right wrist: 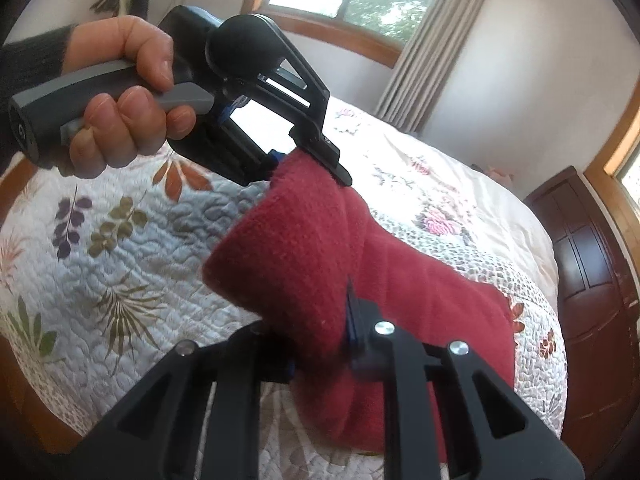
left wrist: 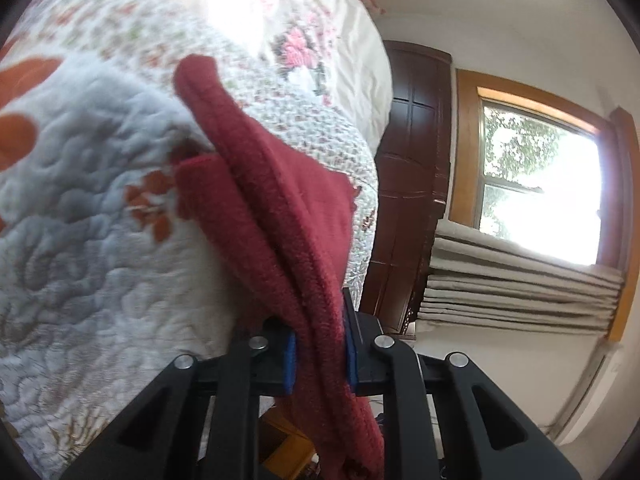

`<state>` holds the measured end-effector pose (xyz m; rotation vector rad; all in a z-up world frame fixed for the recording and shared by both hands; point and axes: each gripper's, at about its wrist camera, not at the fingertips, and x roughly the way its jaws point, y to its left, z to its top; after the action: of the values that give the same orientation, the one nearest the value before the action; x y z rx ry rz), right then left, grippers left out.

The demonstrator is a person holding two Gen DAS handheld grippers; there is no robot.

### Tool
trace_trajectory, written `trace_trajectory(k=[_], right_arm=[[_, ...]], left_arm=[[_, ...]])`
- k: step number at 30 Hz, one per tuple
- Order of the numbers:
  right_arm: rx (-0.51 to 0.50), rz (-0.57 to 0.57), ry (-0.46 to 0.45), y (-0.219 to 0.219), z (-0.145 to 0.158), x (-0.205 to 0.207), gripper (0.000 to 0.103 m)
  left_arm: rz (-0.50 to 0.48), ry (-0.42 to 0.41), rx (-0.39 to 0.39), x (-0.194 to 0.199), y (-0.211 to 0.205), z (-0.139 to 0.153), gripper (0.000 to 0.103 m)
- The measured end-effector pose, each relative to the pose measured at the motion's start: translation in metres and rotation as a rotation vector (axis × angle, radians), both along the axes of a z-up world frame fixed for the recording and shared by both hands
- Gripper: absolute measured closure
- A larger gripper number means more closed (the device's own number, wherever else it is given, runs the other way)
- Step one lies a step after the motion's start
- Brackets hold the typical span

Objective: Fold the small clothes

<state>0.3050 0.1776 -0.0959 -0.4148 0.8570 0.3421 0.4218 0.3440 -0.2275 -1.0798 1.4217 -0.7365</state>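
A dark red fleece garment [right wrist: 304,248] hangs lifted above the quilted bed, stretched between both grippers. My left gripper [left wrist: 320,356] is shut on one bunched edge of the red garment [left wrist: 280,200], blue pads pressing the cloth. In the right wrist view the left gripper [right wrist: 308,160] shows from outside, a hand [right wrist: 120,92] squeezing its grey handle. My right gripper [right wrist: 320,344] is shut on the near edge of the cloth, which hides its left finger's tip. The garment's lower part droops onto the quilt.
The bed carries a white quilt with leaf prints [right wrist: 100,240] and a cream floral duvet [right wrist: 440,184] behind it. A dark wooden wardrobe [right wrist: 592,280] stands right of the bed. A window with beige curtains [left wrist: 520,280] lies beyond.
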Motion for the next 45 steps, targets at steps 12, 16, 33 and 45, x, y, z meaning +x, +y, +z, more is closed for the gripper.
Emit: trace_trajectory(k=[12,16,33,45], right_arm=[[0.15,-0.131,-0.021,-0.069,0.028,0.003,0.087],[0.19,-0.165,-0.026,-0.097,0.028,-0.002,0.087],[0.35,-0.28,0.016,-0.22,0.007,-0.004,0.087],[0.521,-0.358,0.112,-0.297,-0.038,-0.003,0.087]], left_arm=[[-0.075,-0.093,0.053,0.02,-0.077,0.06,0.085],[-0.102,-0.105,0.081,0.025,-0.102,0.069,0.085],[-0.236,-0.087,0.244,0.053,-0.242,0.074,0.085],[-0.311,-0.024,0.373,0.07,-0.325,0.039,0.085]])
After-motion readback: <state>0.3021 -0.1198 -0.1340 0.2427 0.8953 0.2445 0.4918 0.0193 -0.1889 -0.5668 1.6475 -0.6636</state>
